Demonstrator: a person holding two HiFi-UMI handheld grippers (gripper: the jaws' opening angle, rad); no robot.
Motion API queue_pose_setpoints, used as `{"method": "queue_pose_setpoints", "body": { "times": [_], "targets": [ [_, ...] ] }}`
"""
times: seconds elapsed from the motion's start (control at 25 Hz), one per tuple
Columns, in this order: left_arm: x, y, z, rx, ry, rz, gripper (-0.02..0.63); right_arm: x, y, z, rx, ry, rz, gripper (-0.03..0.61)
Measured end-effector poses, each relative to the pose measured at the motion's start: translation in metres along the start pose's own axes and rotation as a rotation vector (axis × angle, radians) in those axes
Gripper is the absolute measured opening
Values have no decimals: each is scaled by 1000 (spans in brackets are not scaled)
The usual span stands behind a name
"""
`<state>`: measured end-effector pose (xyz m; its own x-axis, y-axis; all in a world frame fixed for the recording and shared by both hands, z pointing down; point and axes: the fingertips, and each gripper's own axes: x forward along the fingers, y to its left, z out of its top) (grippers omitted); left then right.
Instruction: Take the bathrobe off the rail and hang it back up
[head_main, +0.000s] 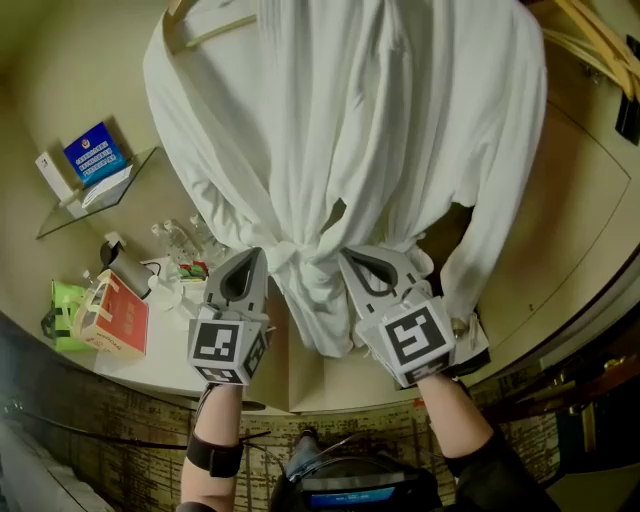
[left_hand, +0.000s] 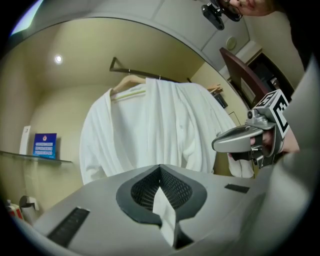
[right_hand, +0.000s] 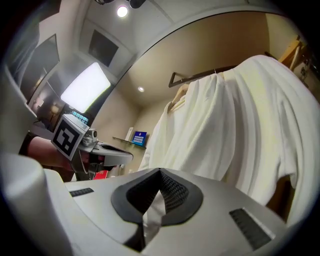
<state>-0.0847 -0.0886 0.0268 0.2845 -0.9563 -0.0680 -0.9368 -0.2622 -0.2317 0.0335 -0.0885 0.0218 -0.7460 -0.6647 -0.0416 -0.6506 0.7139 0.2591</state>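
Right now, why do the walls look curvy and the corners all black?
Left gripper view: the wide-angle lens bows the ceiling edge and blackens the corners; the rail looks sharp. Right gripper view: same curving, plus glare from a lamp and a washed-out bright panel. Head view: even light, robe sharp, edges bulging.

Warm ceiling lamp (right_hand: 122, 11) light, dark fisheye corners

The bathrobe (head_main: 340, 130) is soft, matt white cloth on a pale, smooth wooden hanger (left_hand: 129, 81), the left gripper (head_main: 254, 254) and right gripper (head_main: 346, 256) are matt grey plastic with black, mesh-textured pads (left_hand: 144, 188), and the wall shelf (head_main: 95, 207) is clear, glossy glass.
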Motion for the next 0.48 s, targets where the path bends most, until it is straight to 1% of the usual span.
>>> {"method": "queue_pose_setpoints", "body": {
  "times": [0.08, 0.24, 0.48],
  "targets": [
    [8, 13, 15, 4, -40, -2, 0, 13, -1, 17, -32, -28, -15, 17],
    [23, 49, 37, 50, -112, -1, 0, 39, -9, 47, -90, -72, -57, 17],
    [41, 82, 73, 67, -171, -34, 0, 66, -14, 80, -83, -89, -123, 17]
  ]
}}
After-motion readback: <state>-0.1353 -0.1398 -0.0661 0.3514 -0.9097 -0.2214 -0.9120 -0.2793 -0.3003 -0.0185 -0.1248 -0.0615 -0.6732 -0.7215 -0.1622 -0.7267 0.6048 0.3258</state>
